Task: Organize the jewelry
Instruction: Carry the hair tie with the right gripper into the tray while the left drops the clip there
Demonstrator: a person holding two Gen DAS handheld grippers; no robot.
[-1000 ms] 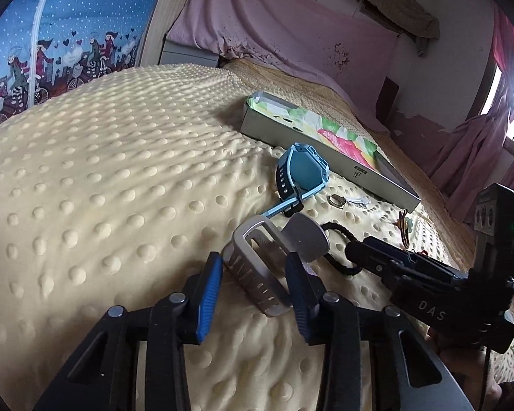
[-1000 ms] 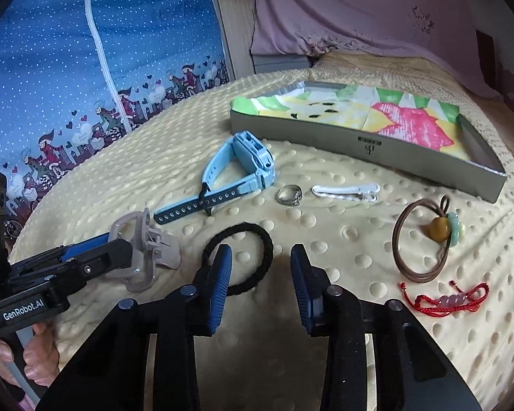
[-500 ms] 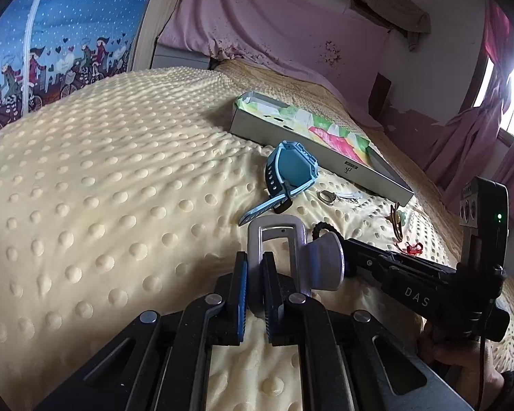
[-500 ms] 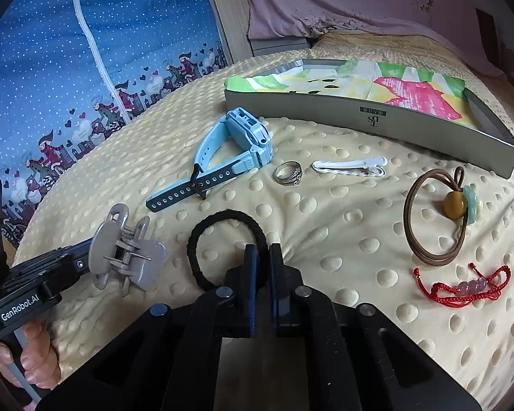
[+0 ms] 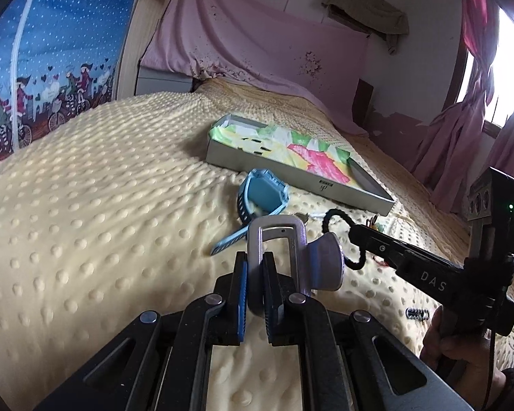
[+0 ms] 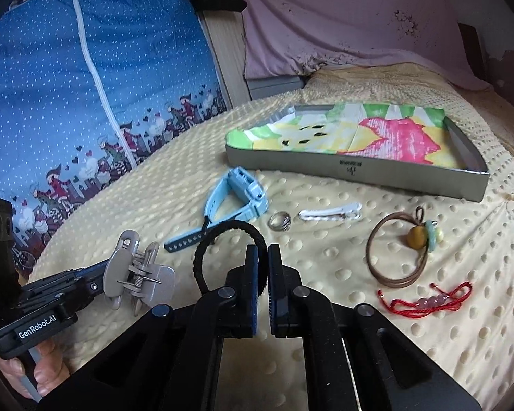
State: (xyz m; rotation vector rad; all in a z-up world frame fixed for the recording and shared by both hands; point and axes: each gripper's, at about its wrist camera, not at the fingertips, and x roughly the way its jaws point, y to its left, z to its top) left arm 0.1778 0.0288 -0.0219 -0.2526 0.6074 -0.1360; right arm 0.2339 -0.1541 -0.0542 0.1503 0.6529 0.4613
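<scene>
**Both hand-held grippers lifted off the bed, each holding one piece**

The left hand-held gripper [image 5: 253, 267] is clenched on a grey claw hair clip [image 5: 291, 253], pinching one side of its looped handle between the blue pads, with the clip raised above the bed [image 5: 85, 205]. In the right wrist view the same clip [image 6: 137, 274] sticks out from the tip of that gripper, teeth pointing down, clear of the yellow dotted blanket.

The right hand-held gripper [image 6: 262, 257] is closed on a black braided hair tie [image 6: 222, 236]; the loop stands up from between its fingers and leans left. From the left wrist view the tie [image 5: 342, 236] hangs curled at the tip of the right tool, off the blanket.

The rest of the jewelry lies on the bed. A light blue watch [image 6: 238, 198] rests just in front of the grey tray [image 6: 359, 171], which is lined with bright green, yellow and pink paper. To the right of the watch sit a silver ring [image 6: 280, 221] and a white hair clip [image 6: 330, 212], close together. Further right lies a brown hair tie with a yellow and green bead [image 6: 401, 250], and near it, nearer the camera, a red cord bracelet [image 6: 428, 299].
</scene>
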